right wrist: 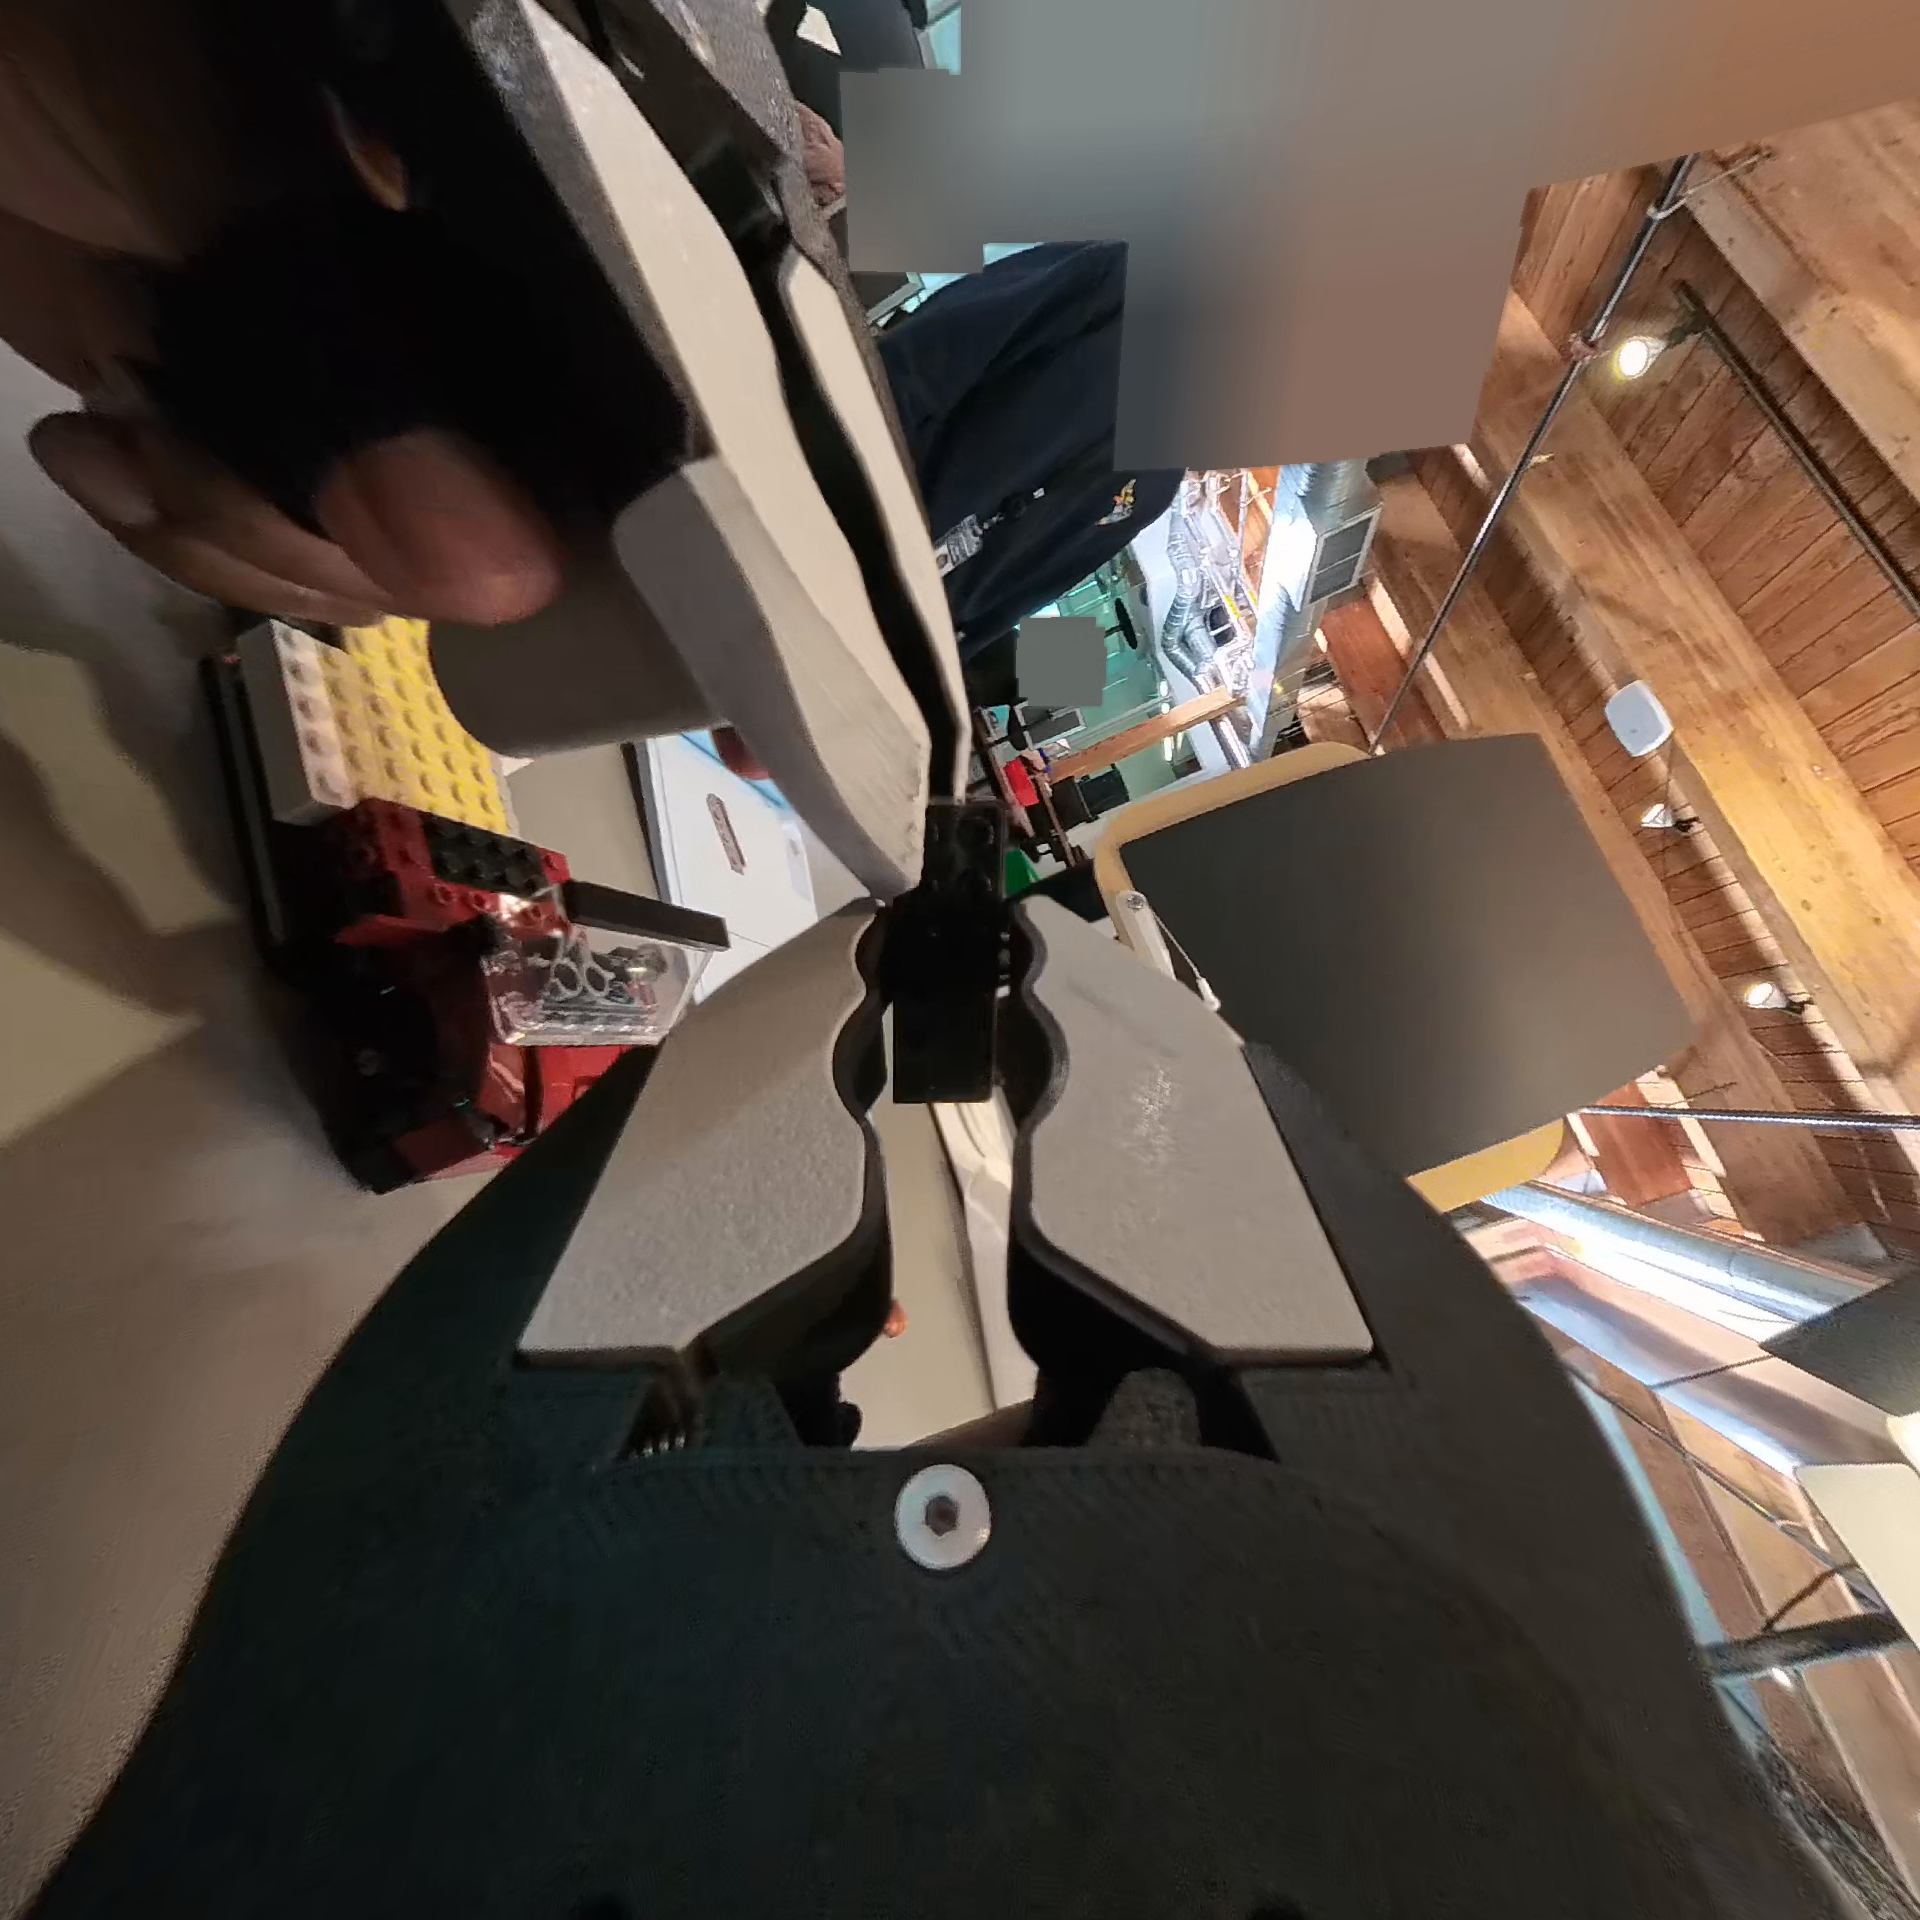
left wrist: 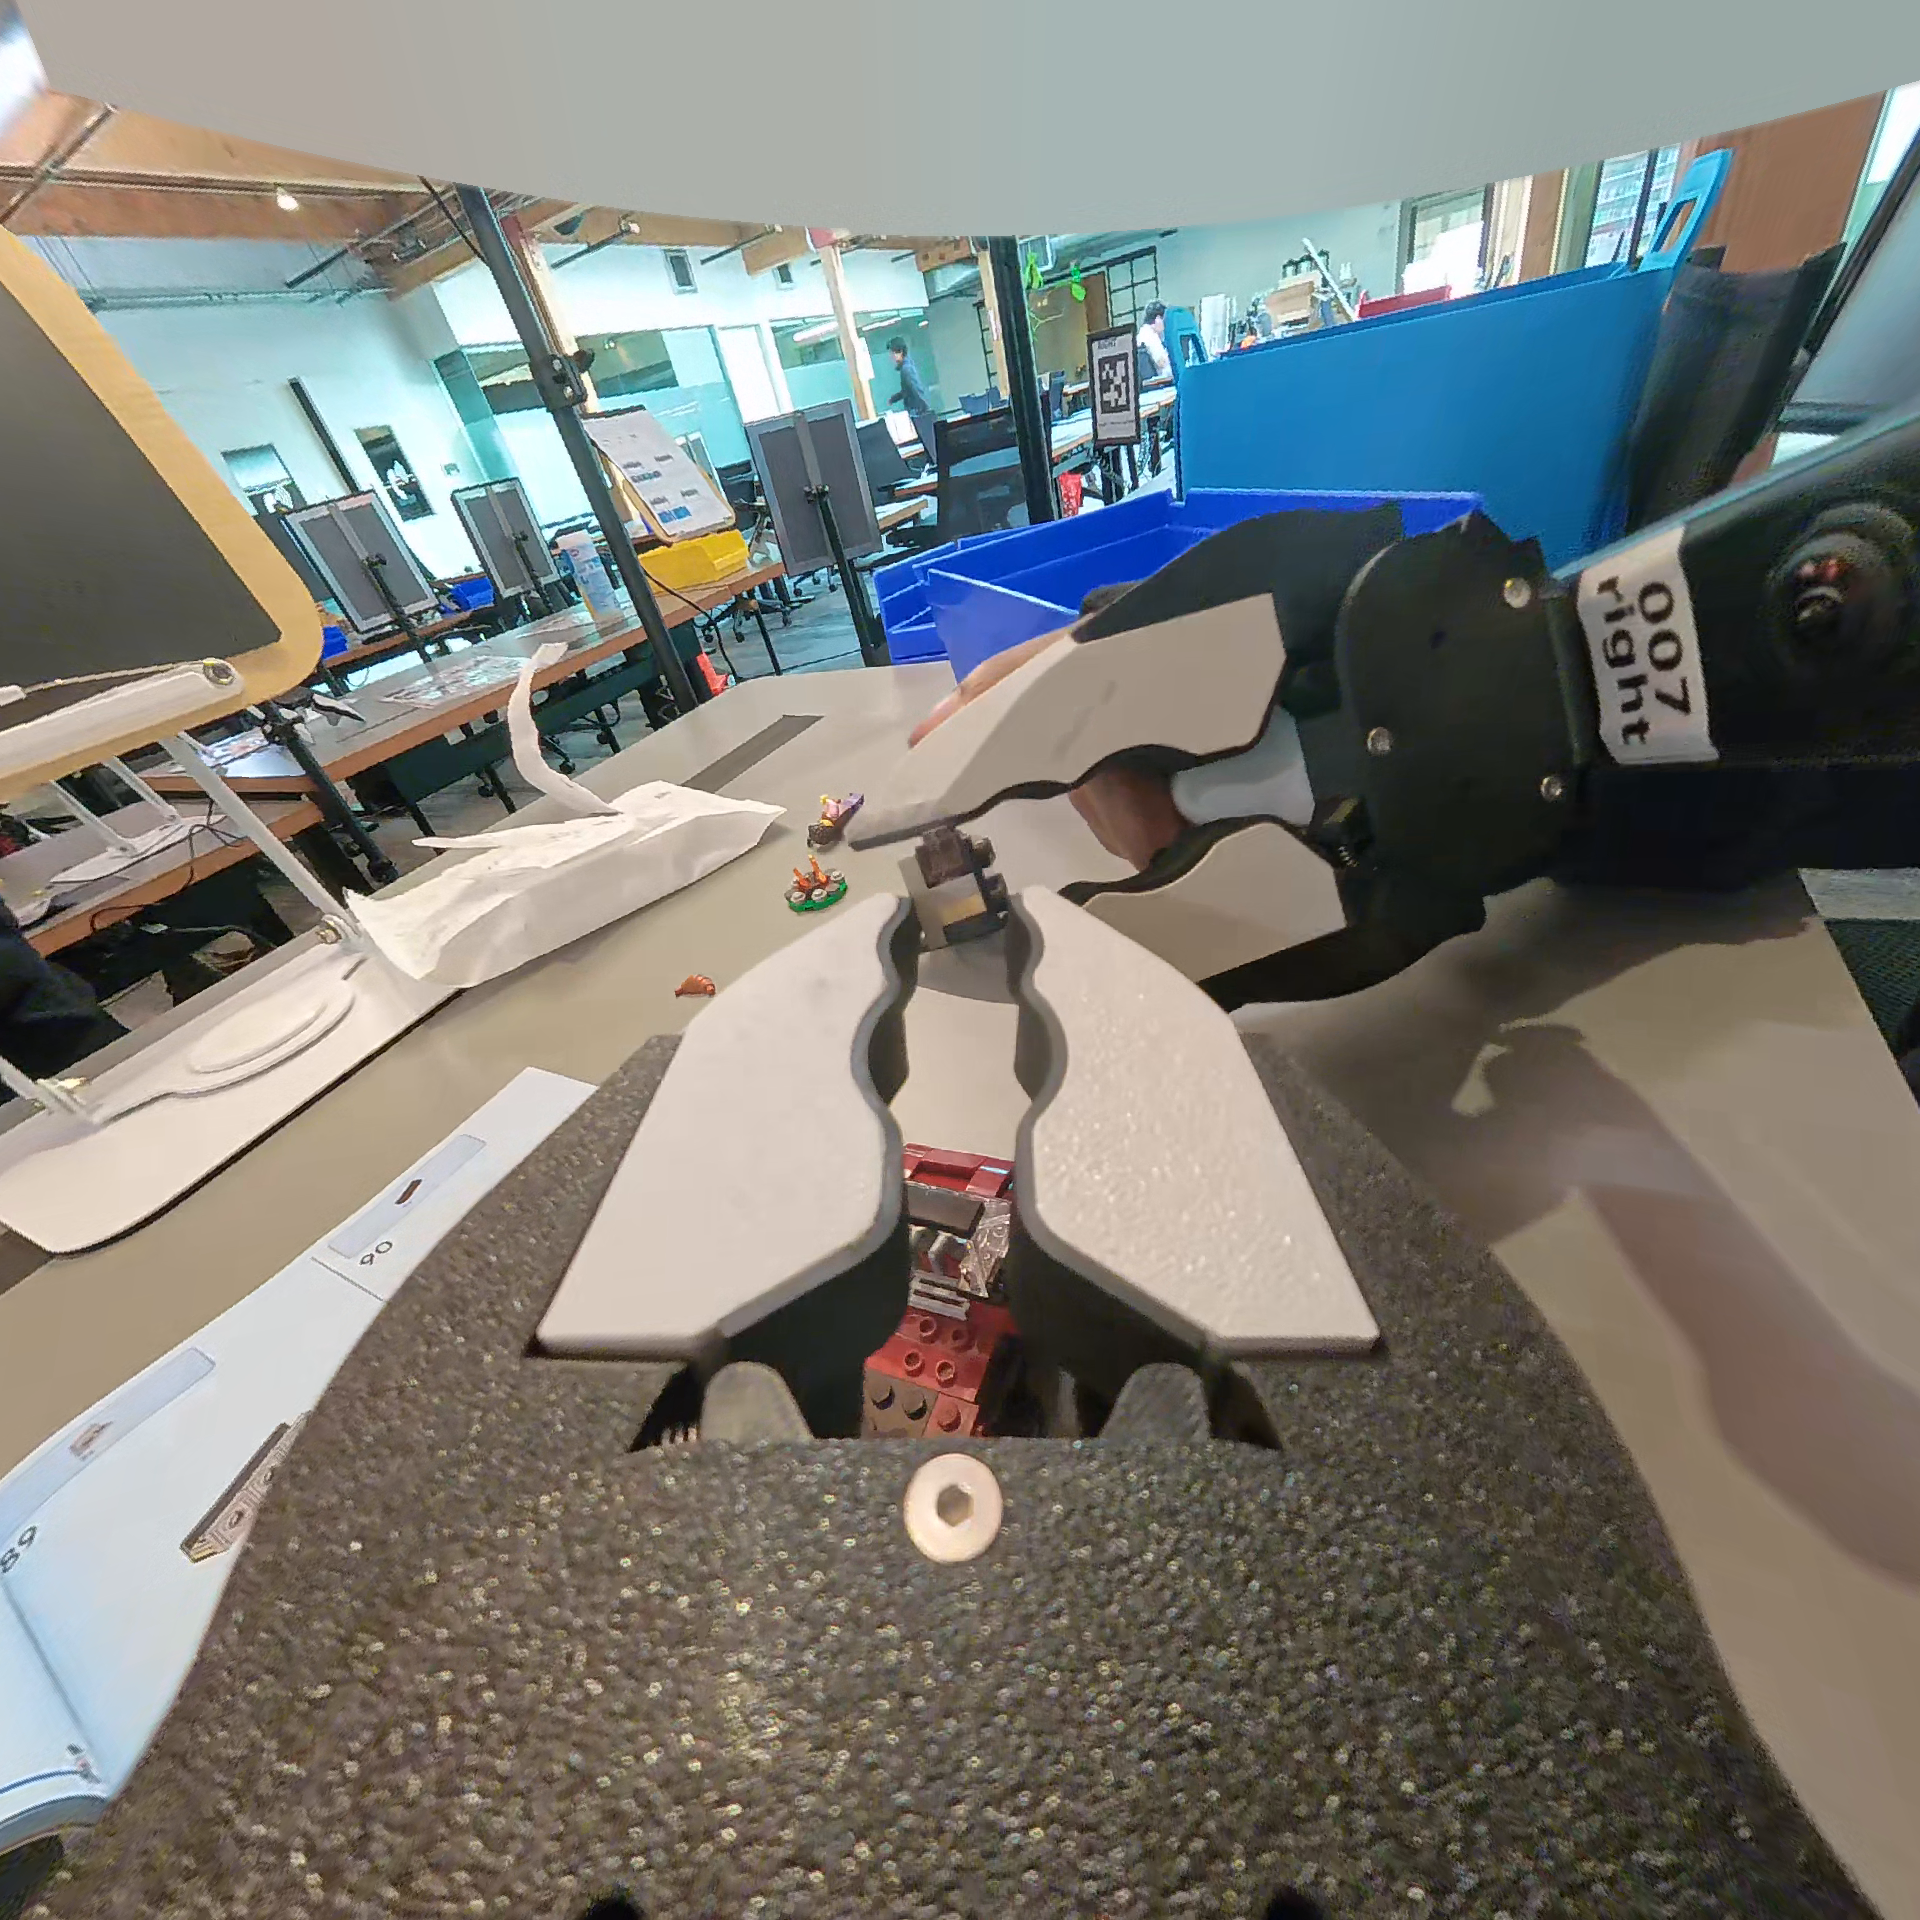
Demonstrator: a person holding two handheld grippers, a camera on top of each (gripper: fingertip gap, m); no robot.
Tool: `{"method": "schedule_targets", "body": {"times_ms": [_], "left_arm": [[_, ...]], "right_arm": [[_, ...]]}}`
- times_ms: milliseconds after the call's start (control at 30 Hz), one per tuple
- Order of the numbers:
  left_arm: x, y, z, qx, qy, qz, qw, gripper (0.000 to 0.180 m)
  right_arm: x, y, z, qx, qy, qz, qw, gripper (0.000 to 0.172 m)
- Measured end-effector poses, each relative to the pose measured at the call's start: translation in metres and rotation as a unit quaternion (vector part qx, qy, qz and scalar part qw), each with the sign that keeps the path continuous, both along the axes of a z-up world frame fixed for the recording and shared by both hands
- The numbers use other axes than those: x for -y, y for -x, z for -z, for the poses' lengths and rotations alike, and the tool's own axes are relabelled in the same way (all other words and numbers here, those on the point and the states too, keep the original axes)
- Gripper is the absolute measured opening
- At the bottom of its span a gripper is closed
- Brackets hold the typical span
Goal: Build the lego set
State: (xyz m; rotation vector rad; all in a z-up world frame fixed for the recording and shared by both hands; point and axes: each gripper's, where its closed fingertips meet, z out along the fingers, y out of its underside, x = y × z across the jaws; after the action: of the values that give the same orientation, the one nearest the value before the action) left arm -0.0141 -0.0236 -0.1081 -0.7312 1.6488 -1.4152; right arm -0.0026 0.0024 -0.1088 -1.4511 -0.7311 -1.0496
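Observation:
A small brick assembly (left wrist: 961,902) of black, grey and tan parts is held in the air between both grippers. In the left wrist view, my left gripper (left wrist: 961,916) has its two fingertips closed on the assembly's sides. My right gripper (left wrist: 977,868) comes in from the right and clamps the same assembly from above and below. In the right wrist view, my right gripper (right wrist: 940,935) is shut on the black piece (right wrist: 940,1023). My left gripper (right wrist: 940,821) meets the piece's far end from the upper left.
A dark red brick model (right wrist: 416,997) with a clear part stands beside a yellow studded plate (right wrist: 416,707) below the grippers. On the grey table (left wrist: 1558,1091) lie a white paper bag (left wrist: 582,873), small loose pieces (left wrist: 816,888), an open booklet (left wrist: 156,1403) and blue bins (left wrist: 1039,592). A tablet stand (left wrist: 125,540) is on the left. My two grippers' fingertips are within a few centimetres of each other.

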Motion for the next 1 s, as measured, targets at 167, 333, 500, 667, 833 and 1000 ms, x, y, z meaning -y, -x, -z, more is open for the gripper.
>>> {"method": "schedule_targets", "body": {"times_ms": [167, 333, 500, 667, 833, 1000], "left_arm": [[0.0, -0.001, 0.002, 0.0, -0.018, -0.006, 1.0, 0.016], [0.007, 0.002, 0.005, 0.02, -0.064, -0.002, 0.998, 0.016], [0.007, 0.004, 0.004, 0.026, -0.082, -0.003, 0.996, 0.015], [0.008, 0.005, 0.004, 0.025, -0.085, 0.002, 0.996, 0.015], [0.008, 0.006, 0.003, 0.028, -0.093, 0.001, 0.995, 0.015], [0.008, 0.006, 0.004, 0.028, -0.094, 0.002, 0.995, 0.015]], "right_arm": [[0.0, 0.006, -0.002, 0.021, -0.012, 0.0, 1.0, 0.027], [-0.001, 0.011, 0.001, 0.028, -0.007, -0.005, 1.0, 0.025], [-0.001, 0.011, 0.001, 0.024, -0.006, -0.007, 1.0, 0.02], [0.0, 0.013, 0.002, 0.024, -0.009, -0.008, 1.0, 0.019], [0.0, 0.014, 0.002, 0.029, -0.009, -0.008, 1.0, 0.018], [0.0, 0.014, 0.002, 0.026, -0.005, -0.011, 1.0, 0.018]]}}
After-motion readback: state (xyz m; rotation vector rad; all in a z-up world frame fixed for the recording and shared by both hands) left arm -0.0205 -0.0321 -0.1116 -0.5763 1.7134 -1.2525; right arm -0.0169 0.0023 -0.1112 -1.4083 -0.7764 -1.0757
